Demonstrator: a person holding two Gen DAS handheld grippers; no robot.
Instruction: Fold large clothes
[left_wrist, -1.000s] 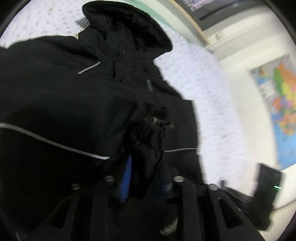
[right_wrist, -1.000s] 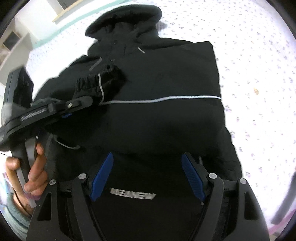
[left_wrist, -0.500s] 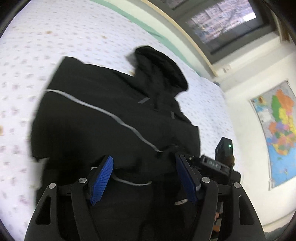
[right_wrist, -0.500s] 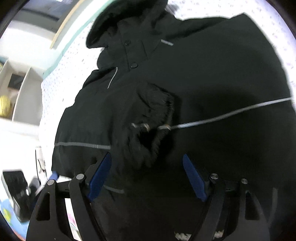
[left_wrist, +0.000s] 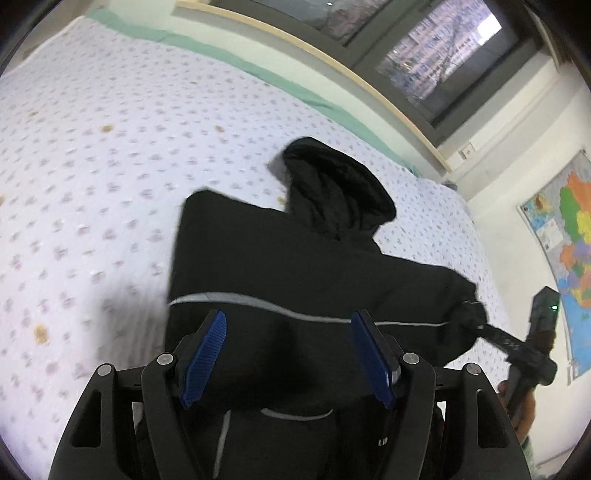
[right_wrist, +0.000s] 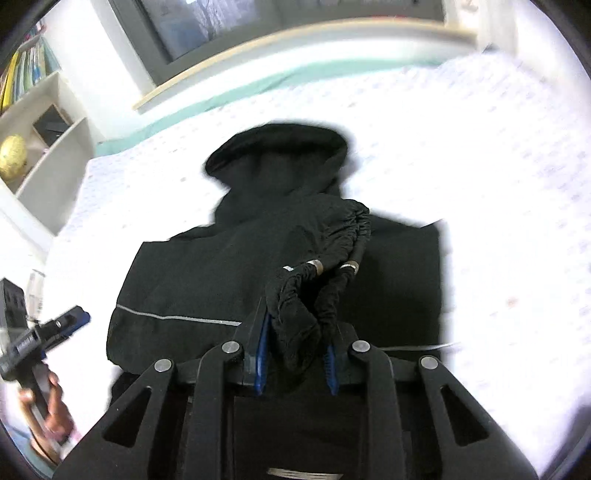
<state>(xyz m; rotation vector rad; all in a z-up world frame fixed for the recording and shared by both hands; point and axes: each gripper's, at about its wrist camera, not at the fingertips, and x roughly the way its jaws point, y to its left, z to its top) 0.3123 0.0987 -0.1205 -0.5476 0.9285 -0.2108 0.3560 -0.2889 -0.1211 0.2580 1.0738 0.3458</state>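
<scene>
Between closing right tool (right_wrist: 295, 354) pads: cuff (right_wrist: 295, 332), lower end hidden.

The supporting surface is a bed (left_wrist: 110, 155) covered with a white sheet (right_wrist: 498, 184) printed with small, pale purple marks; a few brownish spots show on the sheet in the left wrist view. A green strip (left_wrist: 229, 62) runs along the far edge of the bed, below the window sill. A black hooded jacket (left_wrist: 280, 266) lies directly on the sheet, its hood (right_wrist: 280, 155) pointing toward the window side. A thin grey stripe (left_wrist: 229, 297) crosses the body of the jacket.
</scene>
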